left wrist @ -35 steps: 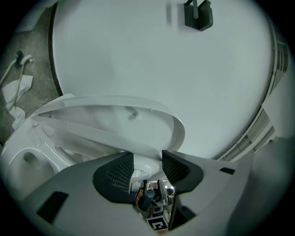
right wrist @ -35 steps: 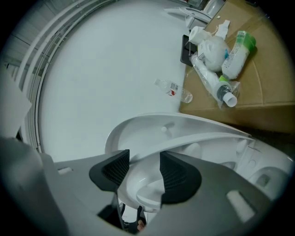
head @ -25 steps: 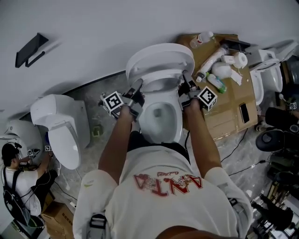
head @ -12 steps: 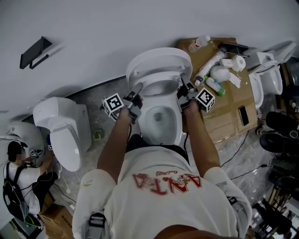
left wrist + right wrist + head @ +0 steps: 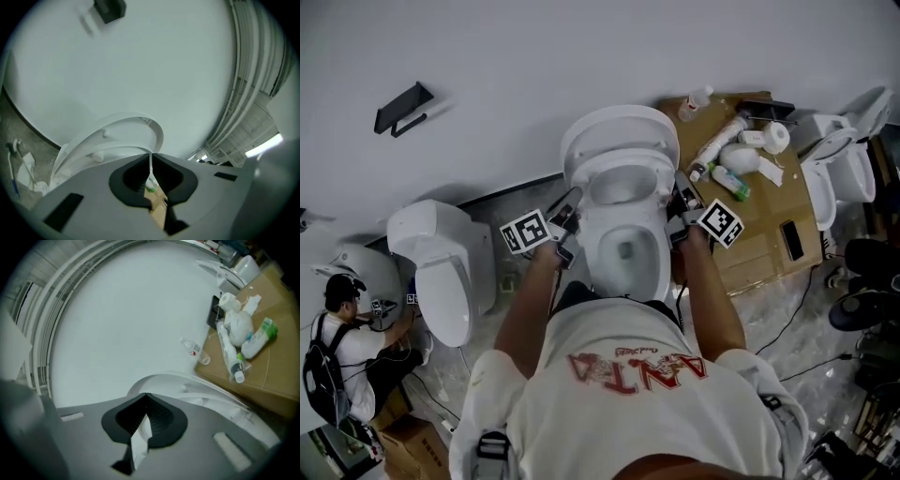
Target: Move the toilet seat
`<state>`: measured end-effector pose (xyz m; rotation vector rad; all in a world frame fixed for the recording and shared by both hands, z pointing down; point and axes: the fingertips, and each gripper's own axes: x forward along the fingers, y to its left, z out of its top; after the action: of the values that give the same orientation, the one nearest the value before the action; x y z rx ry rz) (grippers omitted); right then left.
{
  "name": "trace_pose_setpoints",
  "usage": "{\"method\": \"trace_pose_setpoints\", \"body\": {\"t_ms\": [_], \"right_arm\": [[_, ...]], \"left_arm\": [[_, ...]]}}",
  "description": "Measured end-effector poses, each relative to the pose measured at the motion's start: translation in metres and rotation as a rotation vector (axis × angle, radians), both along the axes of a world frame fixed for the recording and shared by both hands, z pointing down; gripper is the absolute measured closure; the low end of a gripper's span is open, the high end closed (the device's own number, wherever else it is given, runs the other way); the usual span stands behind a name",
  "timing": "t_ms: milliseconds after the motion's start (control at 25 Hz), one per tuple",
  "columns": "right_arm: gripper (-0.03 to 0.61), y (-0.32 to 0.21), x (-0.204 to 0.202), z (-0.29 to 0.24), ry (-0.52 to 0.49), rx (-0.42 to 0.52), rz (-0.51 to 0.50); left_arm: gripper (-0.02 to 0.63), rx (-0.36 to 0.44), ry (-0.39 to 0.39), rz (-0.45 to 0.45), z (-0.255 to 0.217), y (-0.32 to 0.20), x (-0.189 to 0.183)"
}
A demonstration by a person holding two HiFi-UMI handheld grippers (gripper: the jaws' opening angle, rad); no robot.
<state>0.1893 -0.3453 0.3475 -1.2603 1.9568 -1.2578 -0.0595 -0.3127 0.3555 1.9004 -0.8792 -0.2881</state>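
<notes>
one glossy oval toilet seat (image 5: 589,183); left tool (image 5: 571,200) closing on it, right tool (image 5: 678,194) clenched

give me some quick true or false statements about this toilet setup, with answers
1. The toilet lid is raised, leaving the bowl open. True.
2. The cardboard sheet lies to the person's left of that toilet. False: it is on the right.
3. The cardboard is bare. False: bottles and a paper roll lie on it.
4. A black holder is mounted on the wall. True.
5. The neighbouring toilet has its lid up. False: its lid is down.
</notes>
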Motion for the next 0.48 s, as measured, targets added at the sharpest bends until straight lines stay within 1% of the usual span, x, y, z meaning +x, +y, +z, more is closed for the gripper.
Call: {"method": "trace_pose_setpoints", "body": {"t_ms": [120, 200, 280, 400, 480], "right_arm": [[0.575, 0.023, -0.002, -0.027, 0.125, 0.068, -0.053], [0.575, 0.042, 0.000, -0.041, 0.229, 0.106, -0.091], [0.575, 0.063, -0.001, -0.054, 0.303, 0.128, -0.135], [0.575, 0.098, -0.001, -0.075, 0.355, 0.135, -0.188], [0.575, 0.120, 0.003, -0.091, 0.407, 0.165, -0.214]], "left_arm": [[0.591, 0.118, -0.100, -0.004, -0.037, 0.021, 0.011], [0.594, 0.170, -0.174, -0.021, -0.059, 0.037, 0.018], [0.595, 0.187, -0.235, -0.037, -0.076, 0.058, 0.023], [0.597, 0.213, -0.309, -0.063, -0.096, 0.092, 0.028], [0.598, 0.235, -0.352, -0.088, -0.108, 0.112, 0.030]]}}
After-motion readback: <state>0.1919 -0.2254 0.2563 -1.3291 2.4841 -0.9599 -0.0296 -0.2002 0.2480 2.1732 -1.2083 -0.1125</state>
